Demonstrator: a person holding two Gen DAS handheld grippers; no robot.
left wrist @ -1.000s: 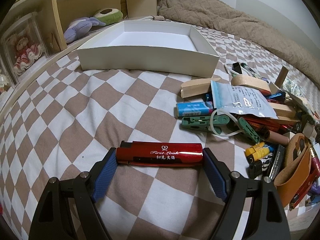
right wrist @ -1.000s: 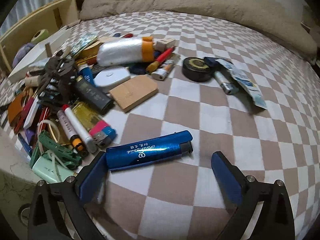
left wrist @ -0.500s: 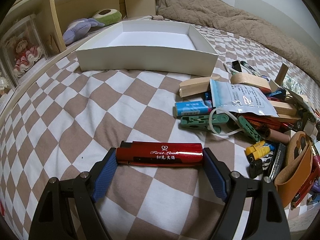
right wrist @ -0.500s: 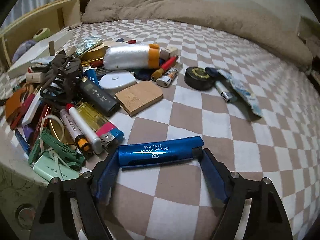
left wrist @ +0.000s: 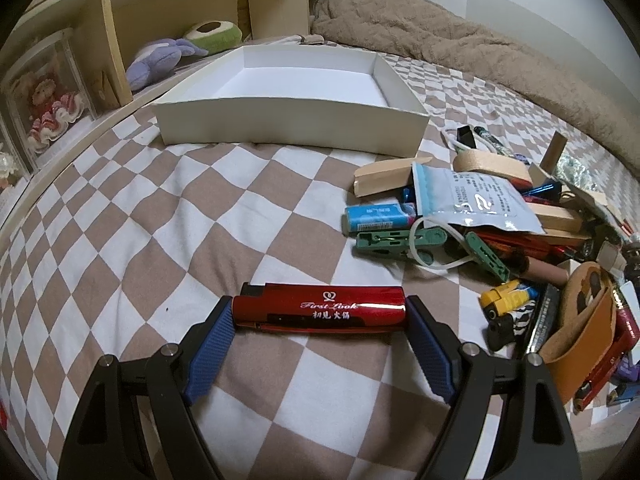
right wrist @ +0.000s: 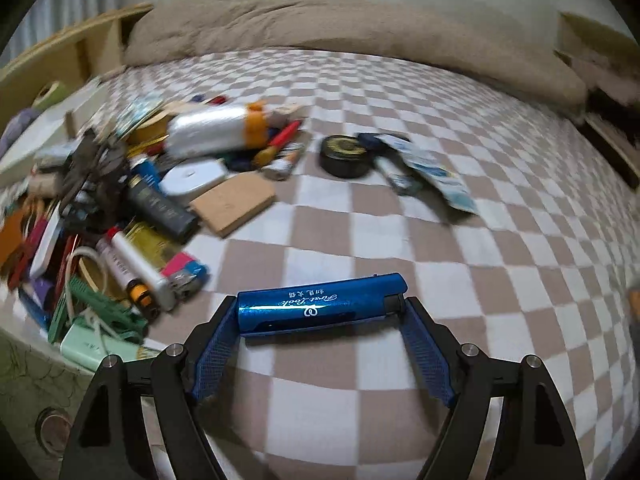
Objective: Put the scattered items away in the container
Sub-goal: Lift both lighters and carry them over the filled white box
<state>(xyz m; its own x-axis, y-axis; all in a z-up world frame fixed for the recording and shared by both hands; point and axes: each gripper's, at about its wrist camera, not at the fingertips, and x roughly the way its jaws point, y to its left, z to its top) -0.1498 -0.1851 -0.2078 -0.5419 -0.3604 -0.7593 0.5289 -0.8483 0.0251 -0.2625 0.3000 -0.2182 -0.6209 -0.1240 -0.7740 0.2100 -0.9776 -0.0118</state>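
Left wrist view, far left: a wooden shelf unit holding a boxed doll, a purple plush toy and a green avocado plush. Next, the white cardboard box sits on the checkered bedspread, its interior showing only white floor and walls. Low centre, the left gripper has its jaws clamped endwise on a red lighter — one blue pad on each end, the lighter lying crosswise, well short of the box. To the right lies the scattered pile: a wooden block, a blue-and-white sachet, a small blue lighter, green clothespins, a roll of masking tape and a tan leather pouch.

Right wrist view, blurred by motion. At left is the same pile: a green clothespin, a white marker, a black lighter, a cork square and a silver-wrapped roll with an orange band. Low centre, the right gripper is clamped endwise on a blue lighter — pads touching both ends, the lighter slightly tilted above the bedspread. Further right lie a round black tin and a blue-and-white packet, apart from the pile. A beige blanket runs along the far edge.
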